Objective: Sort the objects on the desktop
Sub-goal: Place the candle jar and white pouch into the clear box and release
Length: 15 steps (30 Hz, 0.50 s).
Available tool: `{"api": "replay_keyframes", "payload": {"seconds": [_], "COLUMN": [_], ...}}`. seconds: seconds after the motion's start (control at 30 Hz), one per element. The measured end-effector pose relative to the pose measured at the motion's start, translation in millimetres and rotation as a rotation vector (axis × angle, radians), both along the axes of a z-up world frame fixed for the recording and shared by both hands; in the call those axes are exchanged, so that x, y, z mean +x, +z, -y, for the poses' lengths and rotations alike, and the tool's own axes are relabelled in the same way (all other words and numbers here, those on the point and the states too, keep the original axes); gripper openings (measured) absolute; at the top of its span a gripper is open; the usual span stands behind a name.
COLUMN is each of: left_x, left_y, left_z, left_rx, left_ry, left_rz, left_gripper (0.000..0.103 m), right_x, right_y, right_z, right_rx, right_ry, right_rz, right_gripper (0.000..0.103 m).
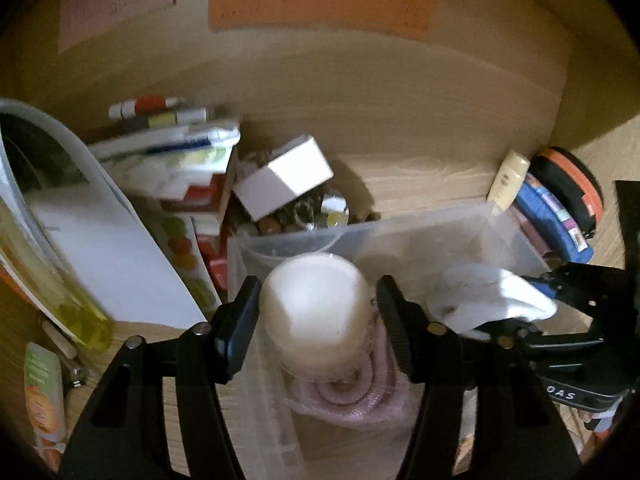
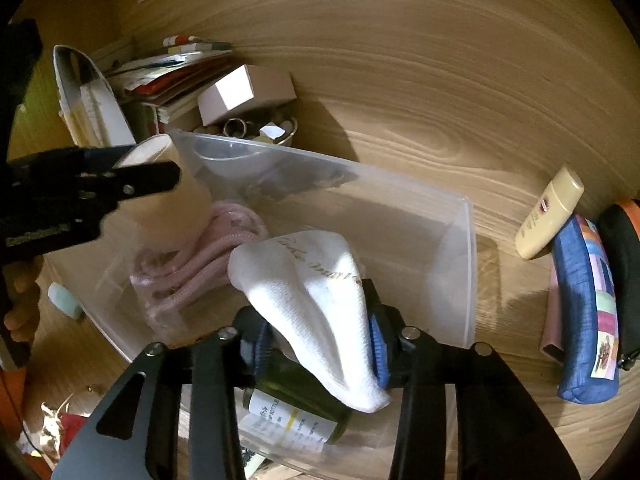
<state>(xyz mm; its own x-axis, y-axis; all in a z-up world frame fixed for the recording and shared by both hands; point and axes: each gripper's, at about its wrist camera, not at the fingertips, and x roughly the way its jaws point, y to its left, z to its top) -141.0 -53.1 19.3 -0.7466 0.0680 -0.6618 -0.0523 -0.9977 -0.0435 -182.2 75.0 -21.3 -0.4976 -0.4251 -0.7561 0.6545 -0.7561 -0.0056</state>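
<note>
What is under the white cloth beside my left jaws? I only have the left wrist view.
Observer: A dark green bottle with a white label lies in the clear bin, partly under the white cloth.
Operator: Is that cloth plain?
Observer: No, pale script lettering runs across its top.
Operator: Anything loose outside the bin that I am missing?
Observer: A small mint-green object lies on the desk beside the bin.
</note>
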Motion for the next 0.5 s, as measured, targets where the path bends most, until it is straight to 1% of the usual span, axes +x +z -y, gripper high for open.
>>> {"api": "replay_keyframes", "payload": {"seconds": [0.03, 0.07, 0.1, 0.13, 0.17, 0.2, 0.23, 0.3, 0.4, 0.5], "left_x": [2.0, 3.5, 5.2, 6.7, 7.9, 9.5, 10.3, 13.3, 18.2, 25.9], "left_y": [2.0, 3.9, 5.7, 7.4, 8.8, 10.5, 11.8, 15.3, 20.5, 25.1], "left_z": [-1.4, -2.9, -4.7, -6.2, -7.0, -7.9, -9.2, -10.4, -10.4, -8.6], "left_rx": [-0.002, -0.009, -0.018, -0.021, -0.022, -0.024, -0.026, -0.029, -0.034, -0.042], "left_ry": [-0.003, -0.001, -0.003, -0.009, -0.013, -0.016, -0.020, -0.025, -0.020, -0.001], "left_rz": [-0.010, -0.019, -0.026, -0.031, -0.034, -0.036, -0.040, -0.049, -0.060, -0.072], "left_gripper": [0.069, 0.069, 0.069, 0.069, 0.069, 0.071, 0.073, 0.075, 0.079, 0.090], "right_x": [0.2, 0.4, 0.5, 1.4, 2.0, 3.4, 5.6, 9.3, 15.5, 21.0], "right_y": [0.2, 0.2, 0.2, 0.2, 1.7, 4.1, 8.1, 14.4, 22.6, 29.8], "right_z": [0.7, 0.6, 0.5, 0.7, 0.0, -0.9, -2.7, -3.8, -4.3, -4.9], "right_rx": [-0.001, -0.003, -0.006, -0.002, -0.007, -0.018, -0.036, -0.049, -0.054, -0.058], "right_ry": [0.002, 0.003, 0.006, 0.012, 0.018, 0.024, 0.035, 0.043, 0.047, 0.045], "right_rz": [0.004, 0.011, 0.019, 0.028, 0.040, 0.043, 0.040, 0.025, -0.004, -0.032], "right_gripper": [0.044, 0.047, 0.054, 0.066, 0.072, 0.081, 0.085, 0.085, 0.089, 0.089]}}
